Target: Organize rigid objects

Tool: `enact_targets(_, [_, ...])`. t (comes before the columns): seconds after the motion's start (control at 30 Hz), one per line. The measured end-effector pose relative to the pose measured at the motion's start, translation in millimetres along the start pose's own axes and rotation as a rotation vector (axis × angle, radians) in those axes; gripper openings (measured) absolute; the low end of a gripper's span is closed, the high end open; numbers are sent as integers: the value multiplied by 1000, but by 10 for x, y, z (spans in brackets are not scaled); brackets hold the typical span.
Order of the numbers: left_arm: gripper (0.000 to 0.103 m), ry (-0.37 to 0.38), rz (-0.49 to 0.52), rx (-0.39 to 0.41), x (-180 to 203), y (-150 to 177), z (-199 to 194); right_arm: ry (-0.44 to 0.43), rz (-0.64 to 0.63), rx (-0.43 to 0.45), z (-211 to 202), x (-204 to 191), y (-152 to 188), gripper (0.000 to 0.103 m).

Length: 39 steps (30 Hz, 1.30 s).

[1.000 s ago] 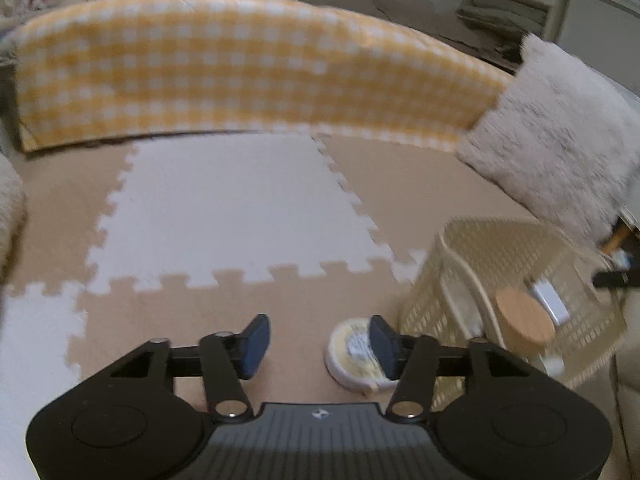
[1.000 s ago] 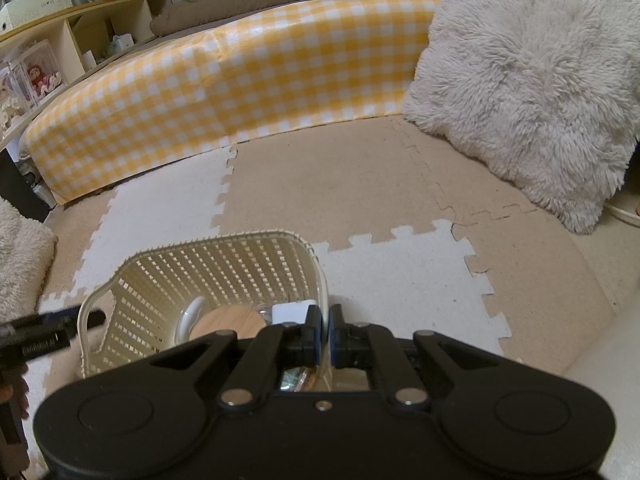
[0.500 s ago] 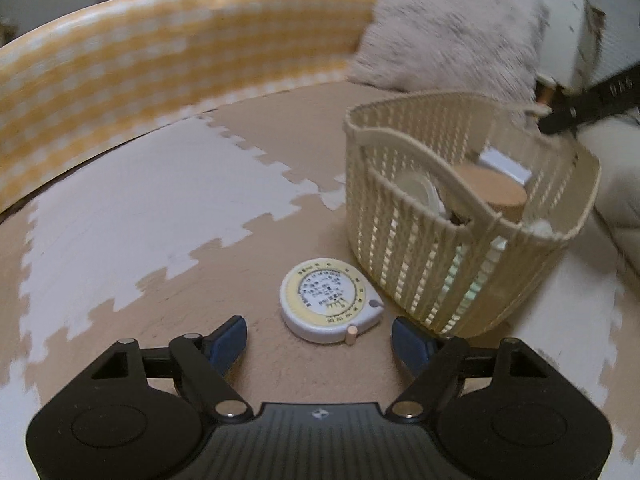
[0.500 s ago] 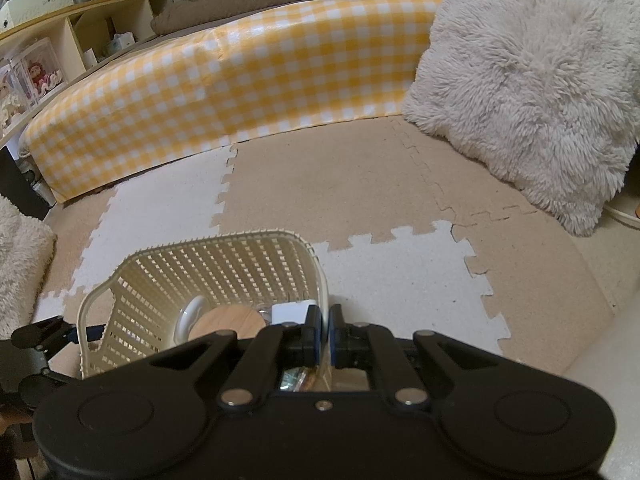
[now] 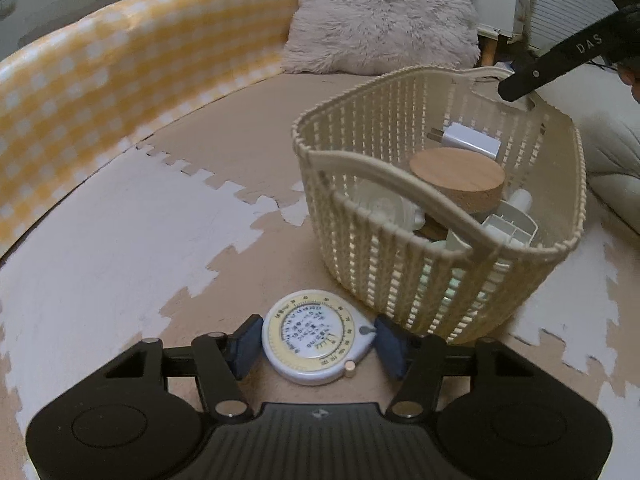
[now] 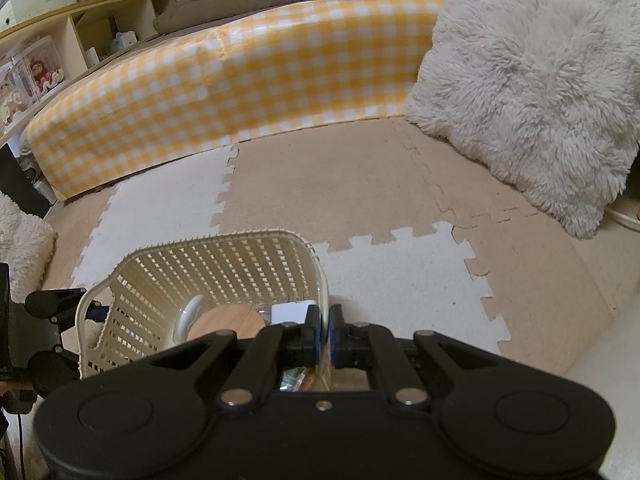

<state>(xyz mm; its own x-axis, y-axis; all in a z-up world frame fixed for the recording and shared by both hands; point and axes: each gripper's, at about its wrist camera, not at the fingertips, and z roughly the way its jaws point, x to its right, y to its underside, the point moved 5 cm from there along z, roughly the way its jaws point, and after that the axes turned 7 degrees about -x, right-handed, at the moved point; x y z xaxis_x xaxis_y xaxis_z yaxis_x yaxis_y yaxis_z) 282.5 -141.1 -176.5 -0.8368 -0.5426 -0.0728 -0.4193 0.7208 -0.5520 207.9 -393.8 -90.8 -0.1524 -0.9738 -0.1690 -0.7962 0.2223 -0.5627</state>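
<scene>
1. Tape measure [image 5: 316, 342] lies on the floor mat [image 5: 120, 240], just before the basket [image 5: 420, 280], between my left fingers [image 5: 244, 346], which are closing on it.
2. Right fingers [image 6: 313, 330] are clamped on the basket rim.

Left gripper [image 5: 318, 342]: you have rolled it and brought it down from beside the tape measure to straddle it.
Round tape measure [image 5: 316, 342]: a second ago it lay ahead of your right-hand pad; half a second ago it sat ahead of the spread pads; now it lies between them.
Jaws: you spread them wide and are now closing them, with each blue pad [image 5: 249, 345] right at the case's edge.
Woven basket [image 5: 420, 280]: in your left view it has swung from the right edge toward the middle.
</scene>
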Motion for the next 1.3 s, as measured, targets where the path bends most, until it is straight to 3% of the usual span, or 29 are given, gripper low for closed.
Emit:
enact_targets(0.27, [61,-40,-93,32,-24,117,-45,2,-3,2,-1,-2,7,5])
enact_targets(0.5, [61,-128,-199,5,-127,281,-206,1,1,1,0,3,5,5])
enact_targets(0.83, [61,-164,-440,124,-105,305,-799,1,1,1,-1,6,5,5])
enact_targets(1.07, [61,-105,-408,225,207,-122,-1208,3,1,0,2,17,13,5])
enact_targets(1.3, [61,-65,-283,160,554,-541,-1082,2,1,0,3,15,13,5])
